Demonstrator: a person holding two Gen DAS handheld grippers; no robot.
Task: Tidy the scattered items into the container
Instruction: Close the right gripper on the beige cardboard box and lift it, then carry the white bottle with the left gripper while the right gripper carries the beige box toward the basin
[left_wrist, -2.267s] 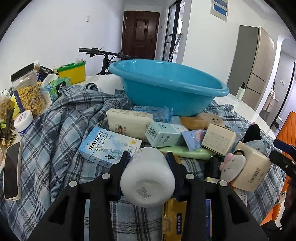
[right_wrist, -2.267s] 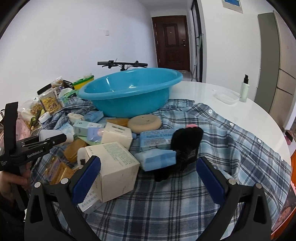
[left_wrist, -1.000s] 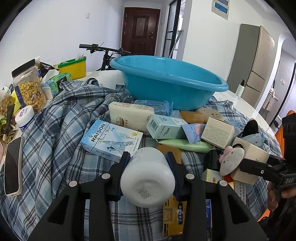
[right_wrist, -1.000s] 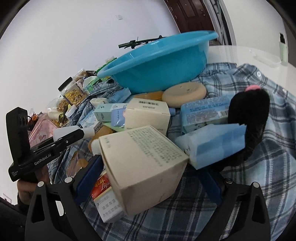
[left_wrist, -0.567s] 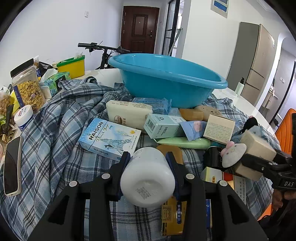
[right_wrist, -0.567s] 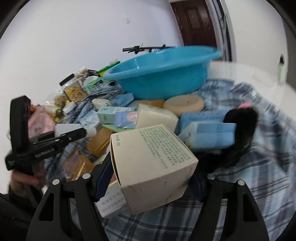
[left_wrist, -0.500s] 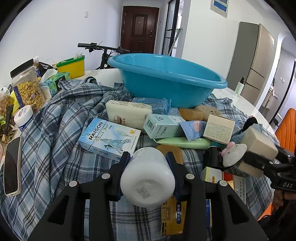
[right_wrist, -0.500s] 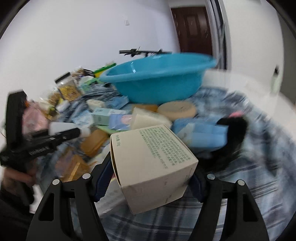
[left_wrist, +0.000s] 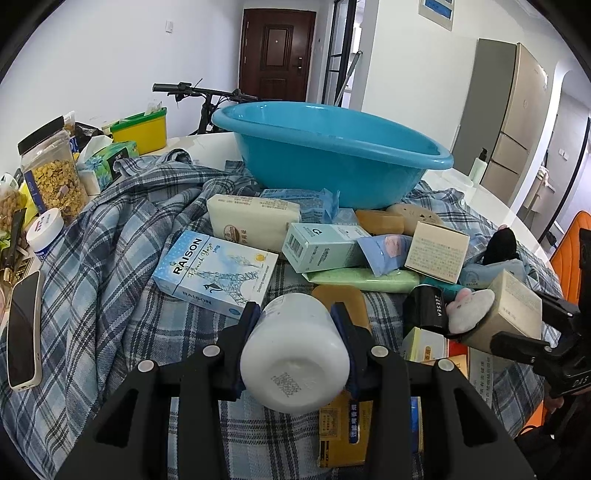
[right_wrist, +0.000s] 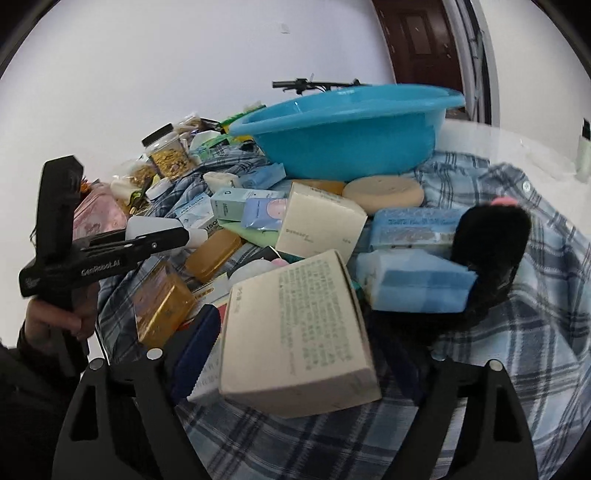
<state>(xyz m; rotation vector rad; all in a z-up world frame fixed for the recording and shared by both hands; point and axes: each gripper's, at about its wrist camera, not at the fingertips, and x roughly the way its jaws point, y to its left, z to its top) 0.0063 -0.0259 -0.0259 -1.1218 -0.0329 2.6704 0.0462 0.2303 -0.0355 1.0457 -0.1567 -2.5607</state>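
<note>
Broadly, we see a blue plaid shirt (left_wrist: 110, 236) spread over the table, and at its far side the empty blue basin (left_wrist: 332, 155) — the container — standing upright. Scattered items lie in a heap just in front of it: a RAISON box (left_wrist: 214, 271), a cream soap pack (left_wrist: 251, 221), a teal carton (left_wrist: 321, 247) and a round tan sponge (right_wrist: 384, 192). Nearer, our right gripper (right_wrist: 299, 354) has the beige box (right_wrist: 295, 332) between its jaws, tilted; the jaws are opening and the left blue pad stands slightly off the box's side. Our left gripper (left_wrist: 295, 350) is clamped on a white bottle (left_wrist: 295, 354) — its base faces the camera, held over the shirt, well short of the basin.
</note>
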